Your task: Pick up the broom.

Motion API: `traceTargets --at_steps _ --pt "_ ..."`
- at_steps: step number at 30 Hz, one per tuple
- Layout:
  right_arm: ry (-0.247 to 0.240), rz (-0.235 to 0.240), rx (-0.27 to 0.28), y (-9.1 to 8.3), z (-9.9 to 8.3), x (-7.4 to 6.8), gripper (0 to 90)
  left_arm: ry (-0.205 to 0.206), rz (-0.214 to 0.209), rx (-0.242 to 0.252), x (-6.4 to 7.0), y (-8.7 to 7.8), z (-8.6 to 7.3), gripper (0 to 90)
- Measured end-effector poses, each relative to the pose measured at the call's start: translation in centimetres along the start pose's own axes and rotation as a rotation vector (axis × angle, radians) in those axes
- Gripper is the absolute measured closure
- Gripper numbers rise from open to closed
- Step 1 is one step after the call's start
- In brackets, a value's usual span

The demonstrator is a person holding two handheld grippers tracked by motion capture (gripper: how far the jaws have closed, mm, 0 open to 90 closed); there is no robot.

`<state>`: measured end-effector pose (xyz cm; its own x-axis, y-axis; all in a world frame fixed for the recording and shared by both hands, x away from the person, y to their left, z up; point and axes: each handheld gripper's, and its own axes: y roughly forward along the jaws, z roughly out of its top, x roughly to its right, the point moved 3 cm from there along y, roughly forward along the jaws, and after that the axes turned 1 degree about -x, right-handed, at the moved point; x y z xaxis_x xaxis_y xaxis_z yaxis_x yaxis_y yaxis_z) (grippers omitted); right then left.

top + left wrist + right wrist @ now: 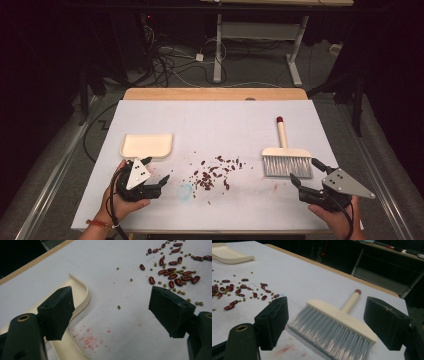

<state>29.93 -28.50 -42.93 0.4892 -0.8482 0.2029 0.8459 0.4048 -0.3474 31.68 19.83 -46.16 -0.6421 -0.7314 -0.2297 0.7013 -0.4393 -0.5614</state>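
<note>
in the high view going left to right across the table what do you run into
left gripper → cream dustpan → scattered beans → brush → right gripper

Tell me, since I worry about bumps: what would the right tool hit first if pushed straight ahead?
Probably the brush: the open right tool points at its grey bristles, which lie just ahead on the table. Exact depth is unclear.
</note>
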Motion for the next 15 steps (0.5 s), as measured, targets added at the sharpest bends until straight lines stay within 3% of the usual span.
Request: traceTargets --at_steps 9,13,15 --pt "0.014 -0.011 -0.037 0.7 0.3 0.6 21.6 0.009 0.002 -0.015 0.3 0.0 -0.1 19.8" --pt "0.030 -0.020 -0.125 2.3 1.1 1.8 23.2 0.016 0.004 -0.014 0.4 0.0 0.0 19.8" --pt "0.069 -0.019 -0.171 3.4 1.5 2.7 24.7 0.020 0.000 -0.014 0.3 0.1 0.1 19.8"
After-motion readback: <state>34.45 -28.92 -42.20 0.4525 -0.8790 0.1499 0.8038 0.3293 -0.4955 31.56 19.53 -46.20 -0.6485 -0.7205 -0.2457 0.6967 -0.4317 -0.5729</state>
